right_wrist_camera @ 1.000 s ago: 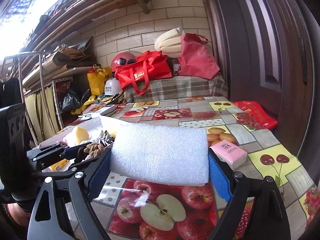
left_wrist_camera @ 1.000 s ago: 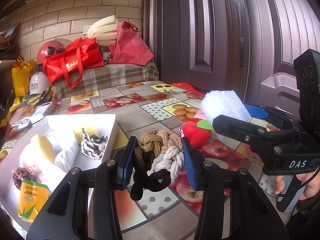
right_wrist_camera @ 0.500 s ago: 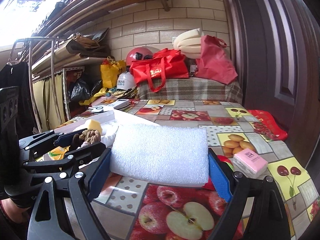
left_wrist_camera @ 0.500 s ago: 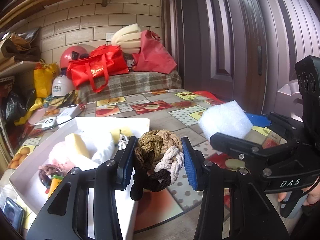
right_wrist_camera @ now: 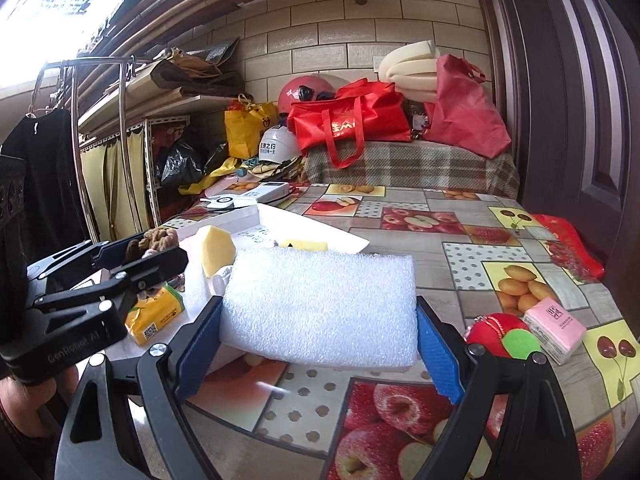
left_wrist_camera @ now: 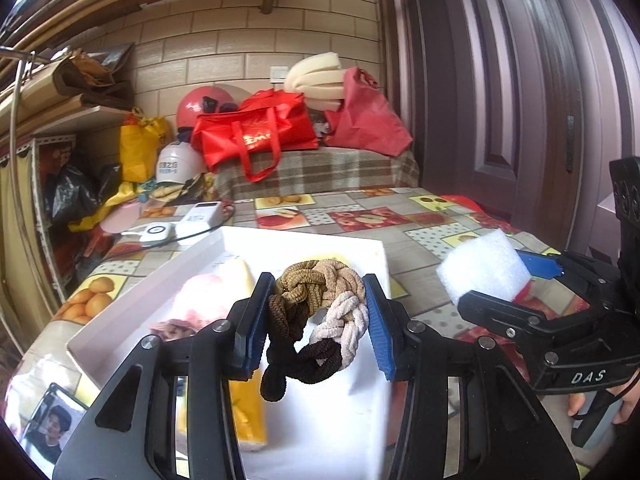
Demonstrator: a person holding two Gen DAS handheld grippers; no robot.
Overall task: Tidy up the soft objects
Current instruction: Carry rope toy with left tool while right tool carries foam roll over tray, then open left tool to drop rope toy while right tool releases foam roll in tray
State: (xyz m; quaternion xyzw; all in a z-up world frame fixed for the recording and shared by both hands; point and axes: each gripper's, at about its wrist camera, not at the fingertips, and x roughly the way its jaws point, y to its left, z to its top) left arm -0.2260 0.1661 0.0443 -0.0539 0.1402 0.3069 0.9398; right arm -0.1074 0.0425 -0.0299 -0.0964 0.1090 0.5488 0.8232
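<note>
My left gripper [left_wrist_camera: 316, 322] is shut on a bundle of braided hair ties [left_wrist_camera: 320, 312] in tan, cream and dark brown, held above the white tray [left_wrist_camera: 304, 244]. The right gripper [right_wrist_camera: 318, 322] is shut on a white foam block [right_wrist_camera: 320, 308] that spans its blue pads, just right of the tray. In the left wrist view the foam block [left_wrist_camera: 486, 268] and the right gripper [left_wrist_camera: 516, 280] show at right. In the right wrist view the left gripper [right_wrist_camera: 132, 254] appears at left over the tray [right_wrist_camera: 320, 236], which holds a yellow sponge [right_wrist_camera: 216, 250] and a yellow packet [right_wrist_camera: 156, 314].
A red plush ball [right_wrist_camera: 502, 338] and a pink tissue pack [right_wrist_camera: 554, 328] lie on the fruit-print tablecloth [right_wrist_camera: 460, 236] at right. White devices [left_wrist_camera: 180, 224] with a cable sit beyond the tray. Red bags [left_wrist_camera: 256, 132] and helmets are piled on a checked bench at the back. A door stands right.
Both grippers have swung left across the table with their loads. The left one with the hair ties now hangs over the tray; the foam block has come up to the tray's right edge.
</note>
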